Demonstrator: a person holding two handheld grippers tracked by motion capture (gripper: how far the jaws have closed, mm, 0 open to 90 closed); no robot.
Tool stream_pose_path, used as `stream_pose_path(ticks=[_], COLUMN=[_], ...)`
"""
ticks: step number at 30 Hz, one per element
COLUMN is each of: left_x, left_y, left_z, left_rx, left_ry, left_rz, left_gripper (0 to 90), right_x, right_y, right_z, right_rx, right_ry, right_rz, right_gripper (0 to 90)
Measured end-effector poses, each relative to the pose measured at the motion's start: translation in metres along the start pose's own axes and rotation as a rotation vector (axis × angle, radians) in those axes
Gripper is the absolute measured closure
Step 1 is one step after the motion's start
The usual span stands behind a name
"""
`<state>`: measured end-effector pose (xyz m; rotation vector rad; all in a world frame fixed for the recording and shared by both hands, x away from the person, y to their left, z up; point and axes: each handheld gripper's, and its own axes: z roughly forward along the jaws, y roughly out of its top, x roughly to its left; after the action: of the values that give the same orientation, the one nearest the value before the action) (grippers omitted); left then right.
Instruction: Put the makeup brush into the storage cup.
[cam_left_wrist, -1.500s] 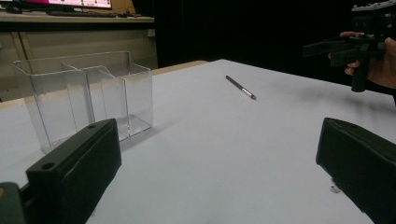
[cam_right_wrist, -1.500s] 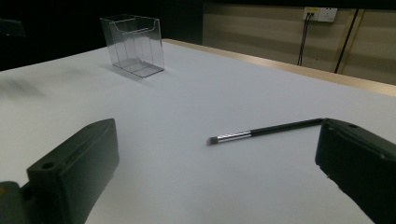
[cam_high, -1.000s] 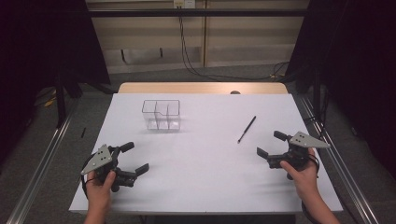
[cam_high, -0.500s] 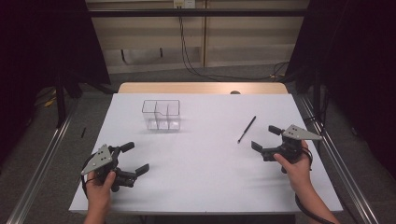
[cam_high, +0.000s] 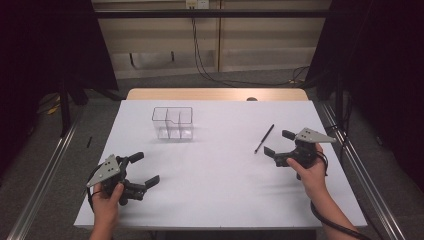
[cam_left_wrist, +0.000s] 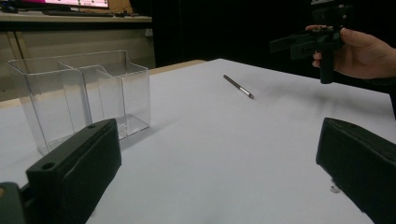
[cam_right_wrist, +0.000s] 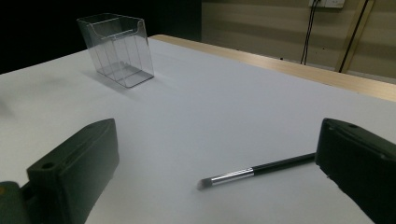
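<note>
Right gripper (cam_high: 278, 143) advanced toward brush (cam_high: 264, 138) since earlier frames; jaws spread, empty, tips just beside brush handle end. Left gripper (cam_high: 144, 169) unchanged at 7 o'clock, jaws spread, empty, held by hand (cam_high: 107, 197). Brush: slim black handle, silver ferrule, lying flat on white table (cam_high: 220, 170) at 3 o'clock, bristle end toward near edge. Clear three-compartment organizer (cam_high: 173, 122) upright at 11 o'clock, well apart from brush.

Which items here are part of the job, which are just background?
In play: right gripper, open, next to the brush; clear divided box, likely where it goes.
Background: left gripper, open, idle near the table's front edge; wall cables; floor rails.
</note>
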<state>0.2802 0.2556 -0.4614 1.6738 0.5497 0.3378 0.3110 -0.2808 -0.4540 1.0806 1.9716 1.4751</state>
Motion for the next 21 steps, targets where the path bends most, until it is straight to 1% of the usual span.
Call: stream_pose_path(ticks=[7,17,21], left_x=[0.000,0.000,0.000], left_y=[0.000,0.000,0.000], left_z=[0.001,0.002,0.002], left_rx=[0.003,0.003,0.006], left_ry=[-0.001,-0.007,-0.007], left_rz=[0.005,0.004,0.006], left_gripper=[0.0,0.0,0.0], right_x=[-0.002,-0.004,-0.005], right_y=[0.002,0.007,0.008], right_z=[0.007,0.017,0.020], right_rx=[0.007,0.033,0.036], right_ry=[-0.002,-0.012,-0.014], right_rz=[0.014,0.004,0.010], right_gripper=[0.0,0.0,0.0])
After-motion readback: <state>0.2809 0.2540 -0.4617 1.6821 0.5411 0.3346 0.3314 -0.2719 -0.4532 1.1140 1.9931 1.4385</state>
